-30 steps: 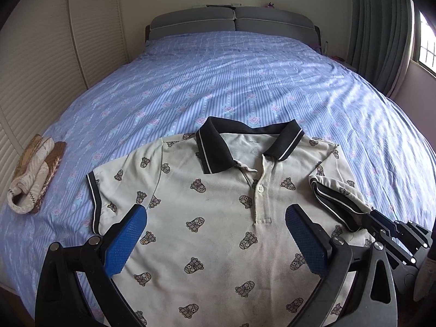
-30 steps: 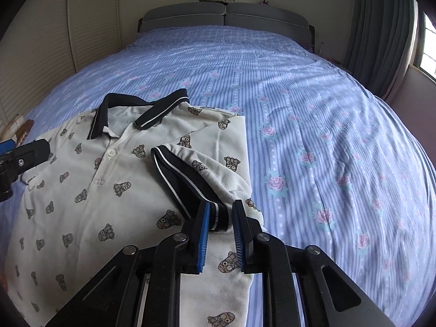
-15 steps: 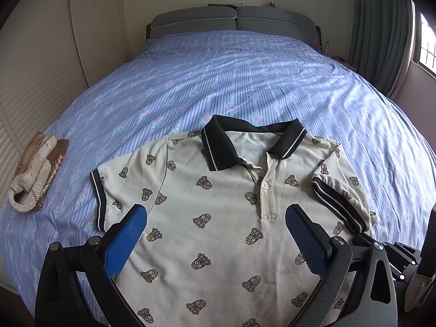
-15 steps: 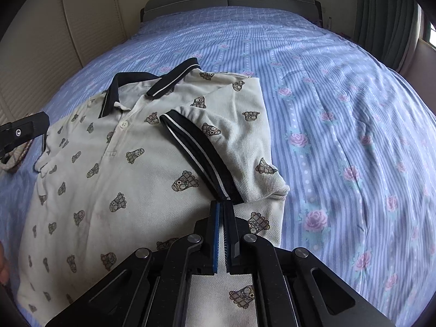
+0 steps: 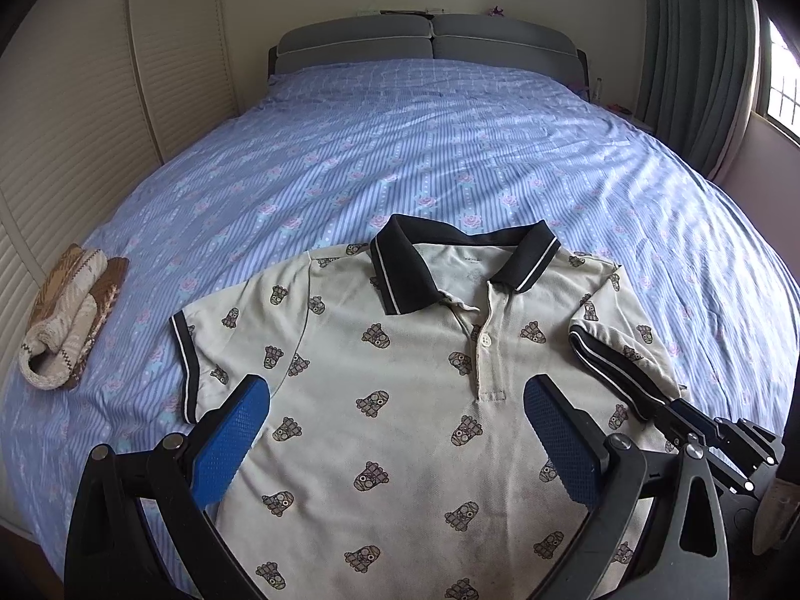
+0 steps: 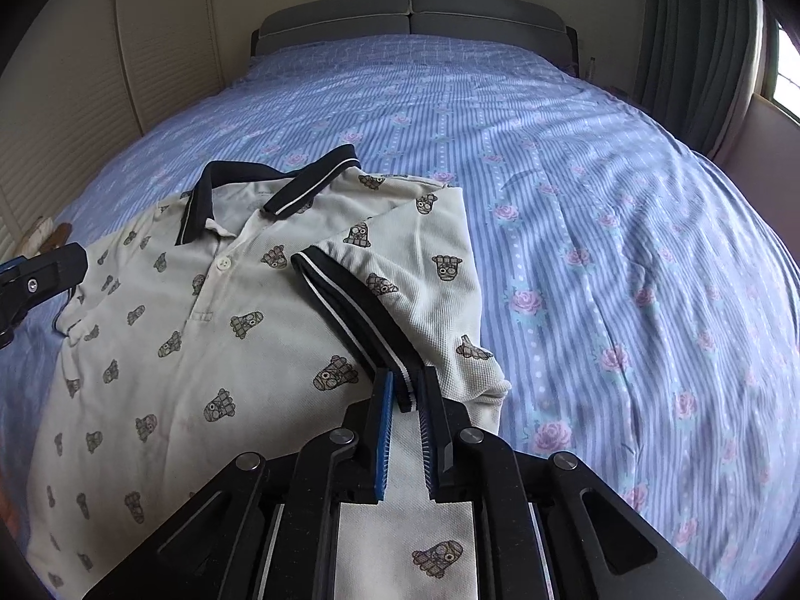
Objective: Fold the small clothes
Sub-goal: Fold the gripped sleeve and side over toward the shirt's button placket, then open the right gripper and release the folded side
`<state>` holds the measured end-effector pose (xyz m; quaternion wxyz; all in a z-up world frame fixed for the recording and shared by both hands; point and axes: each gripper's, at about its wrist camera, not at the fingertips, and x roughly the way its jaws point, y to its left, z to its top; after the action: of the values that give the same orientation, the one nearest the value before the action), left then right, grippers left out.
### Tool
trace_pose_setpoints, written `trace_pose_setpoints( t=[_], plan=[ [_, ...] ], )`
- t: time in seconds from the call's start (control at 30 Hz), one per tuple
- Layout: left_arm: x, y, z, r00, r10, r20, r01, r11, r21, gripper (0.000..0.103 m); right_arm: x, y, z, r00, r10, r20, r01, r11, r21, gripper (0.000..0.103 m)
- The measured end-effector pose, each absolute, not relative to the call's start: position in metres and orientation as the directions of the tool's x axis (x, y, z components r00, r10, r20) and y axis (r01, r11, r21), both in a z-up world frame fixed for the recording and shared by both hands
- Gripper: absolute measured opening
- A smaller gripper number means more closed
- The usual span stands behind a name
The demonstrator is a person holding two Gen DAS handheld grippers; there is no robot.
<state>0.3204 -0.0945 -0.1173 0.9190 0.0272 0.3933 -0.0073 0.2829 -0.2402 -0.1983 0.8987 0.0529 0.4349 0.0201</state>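
The lower hem of the polo shirt [image 5: 400, 400] is cut off by the frame in both views. The shirt lies flat, front up, on the near part of the bed [image 5: 450, 150], collar toward the headboard [image 5: 430, 45]. Its right sleeve [image 6: 400, 270] is folded inward over the chest. The right gripper [image 6: 404, 395] has just been opening; the sleeve's dark cuff sits between its narrowly parted jaws, released. The left gripper [image 5: 395, 425] hovers over the shirt, jaws wide apart, holding nothing. A folded knit item [image 5: 65, 320] lies at the bed's left edge.
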Motion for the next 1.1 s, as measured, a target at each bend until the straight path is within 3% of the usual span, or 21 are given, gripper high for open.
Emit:
trace_pose_setpoints(
  t=[0.07,0.13,0.3,0.37,0.53,0.57,0.9,1.1],
  plan=[
    [0.321,-0.093,-0.119,0.687,0.011,-0.726,0.030,0.999,0.044,0.103,0.285,-0.240,-0.202,0.616,0.063,-0.785,0.026,0.995,0.100,0.026],
    [0.322,-0.090,-0.122,0.682,0.014,-0.731,0.025,0.999,0.043,0.103,0.288,-0.240,-0.204,0.616,0.038,-0.787,0.049,0.995,0.086,0.027],
    [0.322,-0.083,-0.126,0.676,0.020,-0.737,0.014,0.999,0.039,0.103,0.292,-0.240,-0.208,0.614,0.014,-0.789,0.084,0.993,0.083,0.023],
    [0.321,-0.080,-0.127,0.676,0.019,-0.737,0.012,0.999,0.037,0.103,0.292,-0.241,-0.209,0.615,0.015,-0.789,0.089,0.992,0.087,0.013],
    [0.320,-0.077,-0.127,0.677,0.018,-0.736,0.009,0.999,0.033,0.103,0.287,-0.241,-0.210,0.613,0.051,-0.789,0.081,0.989,0.127,0.007],
    [0.319,-0.076,-0.126,0.677,0.018,-0.735,0.008,0.999,0.031,0.103,0.285,-0.240,-0.210,0.610,0.055,-0.790,0.080,0.988,0.131,0.002],
    [0.317,-0.073,-0.126,0.675,0.014,-0.737,0.006,1.000,0.025,0.103,0.273,-0.237,-0.216,0.602,0.078,-0.794,0.063,0.988,0.144,0.002],
    [0.316,-0.071,-0.126,0.677,0.014,-0.736,0.002,1.000,0.021,0.103,0.273,-0.240,-0.202,0.615,0.066,-0.785,0.075,0.987,0.141,0.015]
  ],
)
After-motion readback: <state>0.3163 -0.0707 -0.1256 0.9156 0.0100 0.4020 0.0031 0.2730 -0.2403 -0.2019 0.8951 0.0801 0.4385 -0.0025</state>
